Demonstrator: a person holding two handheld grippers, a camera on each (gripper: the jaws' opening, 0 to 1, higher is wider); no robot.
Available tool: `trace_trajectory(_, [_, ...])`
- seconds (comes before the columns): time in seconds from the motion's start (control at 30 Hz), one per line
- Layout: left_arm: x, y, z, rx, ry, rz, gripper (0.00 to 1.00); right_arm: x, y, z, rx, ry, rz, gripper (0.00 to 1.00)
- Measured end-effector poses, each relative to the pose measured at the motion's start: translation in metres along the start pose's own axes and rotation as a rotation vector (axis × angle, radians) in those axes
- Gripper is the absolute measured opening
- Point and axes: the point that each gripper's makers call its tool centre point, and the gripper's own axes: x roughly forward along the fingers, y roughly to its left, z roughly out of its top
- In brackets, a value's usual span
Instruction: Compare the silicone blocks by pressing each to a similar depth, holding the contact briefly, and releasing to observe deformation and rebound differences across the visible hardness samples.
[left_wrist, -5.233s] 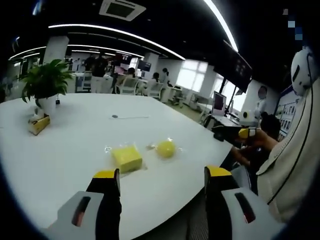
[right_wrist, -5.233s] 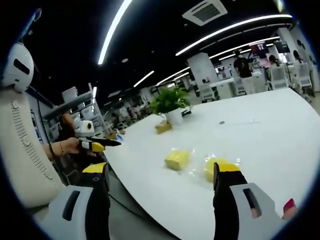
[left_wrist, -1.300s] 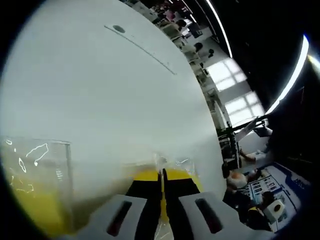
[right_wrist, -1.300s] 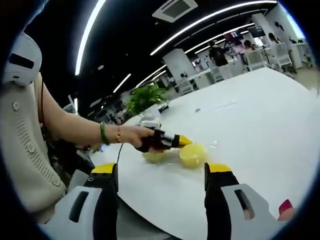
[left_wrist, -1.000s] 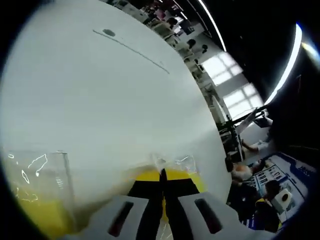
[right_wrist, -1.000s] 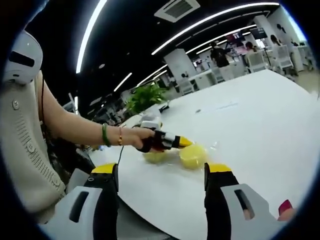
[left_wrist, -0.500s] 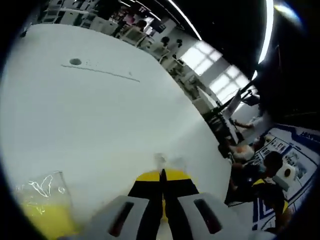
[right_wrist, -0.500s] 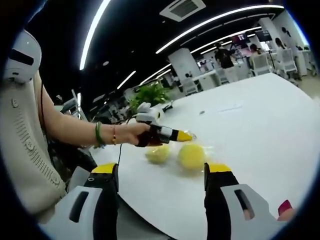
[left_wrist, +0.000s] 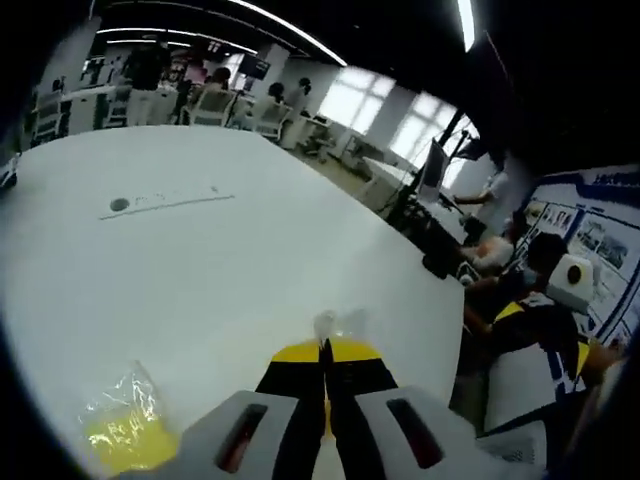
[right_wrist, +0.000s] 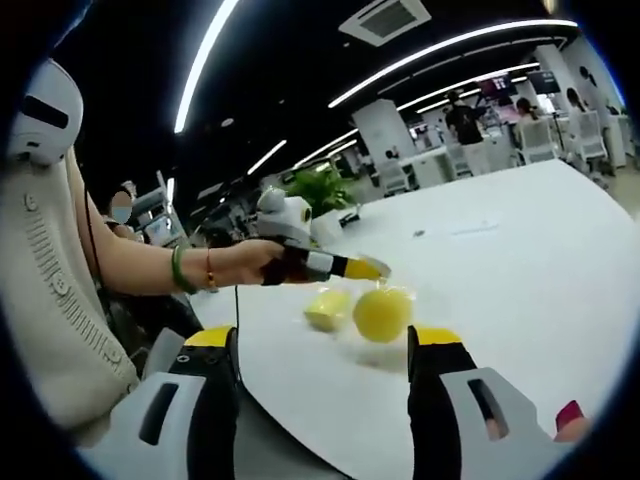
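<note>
My left gripper (left_wrist: 325, 351) is shut, with crinkled clear wrap (left_wrist: 330, 324) pinched at its yellow tips. In the right gripper view that left gripper (right_wrist: 371, 268), held in a person's hand, carries the round yellow silicone block (right_wrist: 381, 313) by its wrap, hanging just above the white table (right_wrist: 520, 270) over its own shadow. The square yellow block (right_wrist: 327, 308) lies wrapped on the table beside it and also shows at lower left (left_wrist: 124, 432). My right gripper (right_wrist: 322, 346) is open near the table's edge, nothing between its jaws.
A potted plant (right_wrist: 320, 190) stands behind the blocks. A small dark puck with a thin line (left_wrist: 120, 205) lies farther out on the table (left_wrist: 250, 250). Seated people (left_wrist: 530, 290) are past the table's right edge. The person's forearm (right_wrist: 150, 270) reaches in from the left.
The left gripper has risen and tilted up, staying shut on the wrap, and the round block has come up off the table. The right gripper has kept its place, open.
</note>
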Motion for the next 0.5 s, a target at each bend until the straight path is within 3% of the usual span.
trace_trajectory(0.23, [-0.016,-0.014,0.006,0.056,-0.019,0.003,0.0,-0.002,0.009,0.0,-0.022,-0.001,0.014,0.63])
trace_trajectory(0.5, [-0.044,-0.015,0.007,0.145,-0.026,0.045,0.0,-0.008,0.022,0.003,-0.06,0.009,0.026,0.63])
